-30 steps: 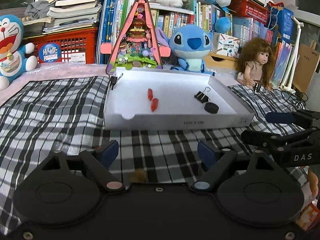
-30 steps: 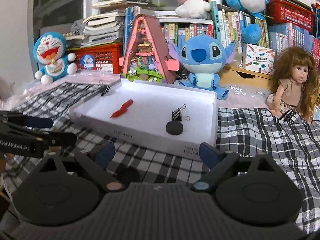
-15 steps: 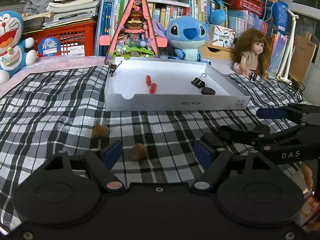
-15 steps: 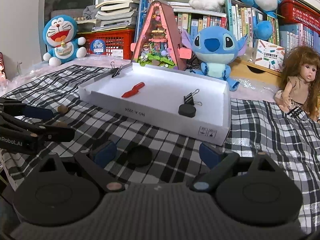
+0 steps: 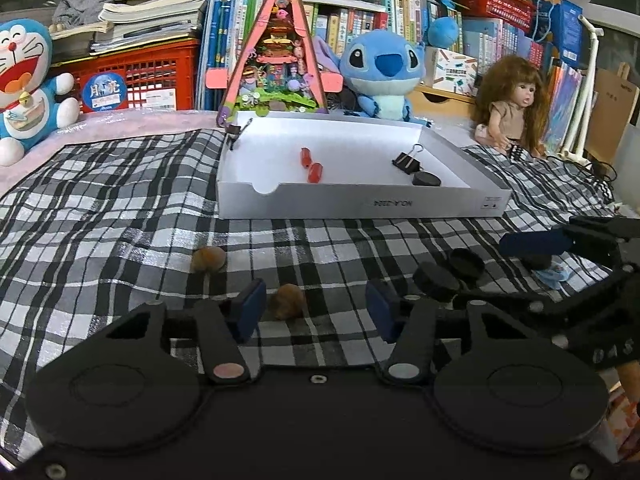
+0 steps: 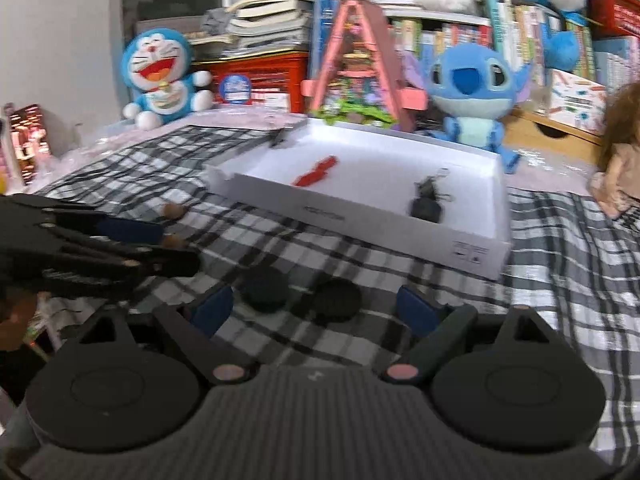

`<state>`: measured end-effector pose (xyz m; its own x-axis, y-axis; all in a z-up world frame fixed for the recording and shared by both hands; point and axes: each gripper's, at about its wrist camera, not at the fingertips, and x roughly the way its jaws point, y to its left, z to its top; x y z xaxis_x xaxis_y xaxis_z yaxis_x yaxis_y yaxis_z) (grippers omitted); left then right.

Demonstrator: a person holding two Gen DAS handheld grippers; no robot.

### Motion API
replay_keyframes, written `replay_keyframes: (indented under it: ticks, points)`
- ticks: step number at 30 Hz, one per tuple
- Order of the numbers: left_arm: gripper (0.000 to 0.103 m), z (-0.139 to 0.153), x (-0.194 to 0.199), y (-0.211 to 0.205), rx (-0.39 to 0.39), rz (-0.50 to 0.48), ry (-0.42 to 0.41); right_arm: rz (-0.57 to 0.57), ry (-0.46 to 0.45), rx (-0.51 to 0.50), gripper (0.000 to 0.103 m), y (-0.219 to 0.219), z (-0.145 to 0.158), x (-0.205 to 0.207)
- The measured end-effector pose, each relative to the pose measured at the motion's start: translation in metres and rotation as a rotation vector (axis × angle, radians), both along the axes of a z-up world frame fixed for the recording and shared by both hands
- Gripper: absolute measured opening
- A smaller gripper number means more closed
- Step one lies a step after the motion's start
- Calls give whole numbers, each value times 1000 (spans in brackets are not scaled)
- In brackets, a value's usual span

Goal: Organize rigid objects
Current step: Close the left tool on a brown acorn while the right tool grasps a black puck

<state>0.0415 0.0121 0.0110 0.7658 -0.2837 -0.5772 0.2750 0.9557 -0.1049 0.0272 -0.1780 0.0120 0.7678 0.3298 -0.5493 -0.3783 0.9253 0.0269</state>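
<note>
Both tongs came back from the white box since a second ago, so loose pieces on the checked cloth [image 5: 120, 216] now show between their fingers. White box [image 5: 360, 204] sits at the far middle of the cloth, holding a red piece [image 5: 311, 165], a binder clip [image 5: 408, 160] and a black disc [image 5: 426, 179]; another clip [image 5: 236, 130] is on its far-left corner. My left tongs [image 5: 316, 310] are closing, with a brown nut [image 5: 287, 301] on the cloth between the fingers, near the left pad, not pressed yet from what I see. A second brown nut [image 5: 208, 259] lies just beyond, to the left. My right tongs [image 6: 316, 306] are wide and narrowing slightly, two black discs [image 6: 264, 288] [image 6: 336, 300] lying side by side between the fingers, nothing gripped; that view is blurred.
</note>
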Motion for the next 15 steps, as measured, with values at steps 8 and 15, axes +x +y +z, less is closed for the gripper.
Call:
replay_keyframes:
  ticks: [8,15]
  points:
    - [21,-4,4,-1,-1,-4,5,70,66,78,73,14,-6,15]
    - [15,-4,2,0,1,-6,-8,29,107,147,51,10,-10,30]
